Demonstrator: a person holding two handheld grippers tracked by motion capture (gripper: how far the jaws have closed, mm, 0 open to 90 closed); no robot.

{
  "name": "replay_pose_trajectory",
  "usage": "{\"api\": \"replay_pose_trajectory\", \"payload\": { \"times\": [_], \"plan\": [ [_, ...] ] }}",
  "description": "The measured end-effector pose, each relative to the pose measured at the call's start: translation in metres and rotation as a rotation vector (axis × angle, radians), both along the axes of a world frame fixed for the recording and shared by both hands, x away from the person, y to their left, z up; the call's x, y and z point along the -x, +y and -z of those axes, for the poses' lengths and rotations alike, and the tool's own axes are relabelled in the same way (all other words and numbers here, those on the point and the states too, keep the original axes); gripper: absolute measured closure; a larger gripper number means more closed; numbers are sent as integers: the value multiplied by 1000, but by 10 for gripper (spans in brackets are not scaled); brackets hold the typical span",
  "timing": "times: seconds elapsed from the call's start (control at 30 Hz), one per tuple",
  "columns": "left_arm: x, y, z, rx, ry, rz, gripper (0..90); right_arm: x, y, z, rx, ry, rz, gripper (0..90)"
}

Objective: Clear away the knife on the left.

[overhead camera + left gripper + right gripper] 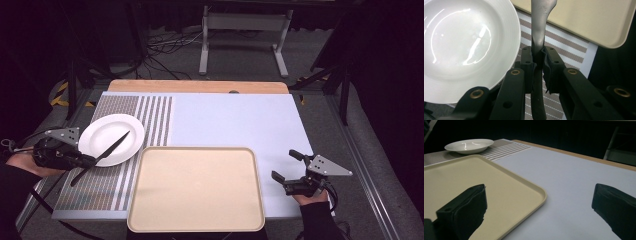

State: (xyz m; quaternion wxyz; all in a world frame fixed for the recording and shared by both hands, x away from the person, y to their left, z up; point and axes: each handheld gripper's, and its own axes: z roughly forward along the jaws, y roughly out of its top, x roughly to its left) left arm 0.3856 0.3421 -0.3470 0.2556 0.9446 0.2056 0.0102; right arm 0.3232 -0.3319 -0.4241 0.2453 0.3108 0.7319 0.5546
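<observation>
- One white plate (111,139) rests on the striped end of the mat, toward the left of the desk (200,86).
- One knife (100,157), dark in the high view and grey metal in the left gripper view, lies slantwise with its blade tip over the plate and its handle end reaching past the plate rim over the stripes.
- One beige tray (196,188), with nothing on it, sits at the near middle of the desk, just beside the plate.
- One pale blue mat (235,120) with a striped, dotted band (117,165) at its left covers most of the desk; bare wood shows along the far edge.
- Two grippers, one in each of the person's hands.
- Left gripper (89,161): its fingers (549,65) are clamped narrow on the knife handle (538,37), which runs straight up between them; the plate lies just to the left of them in the left gripper view.
- Right gripper (287,166): its fingers (466,207) stand wide apart and hold nothing, over the blue mat just beside the tray's right edge, well apart from the knife and plate.
- No readable brand, label or writing on any item.
</observation>
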Motion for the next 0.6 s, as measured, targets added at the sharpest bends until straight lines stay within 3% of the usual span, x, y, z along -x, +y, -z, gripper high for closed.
{"api": "replay_pose_trajectory", "payload": {
  "times": [0.03,0.2,0.27,0.4,0.53,0.6],
  "plan": [
    [0,-1,0,2,11,-13,800,0,0,0,0,1,0,7],
    [3,-7,-2,1,-11,-75,800,-1,0,0,-1,6,3,7],
    [5,-12,-4,10,5,-103,800,-1,-1,1,-7,9,6,7],
    [8,-19,-5,11,12,-115,800,-1,-1,1,-6,10,9,7],
    [14,-33,-11,13,-45,-131,799,-1,0,1,-9,10,5,7],
    [15,-40,-13,22,-32,-136,799,-1,0,1,-6,9,7,7]
  ]
}}
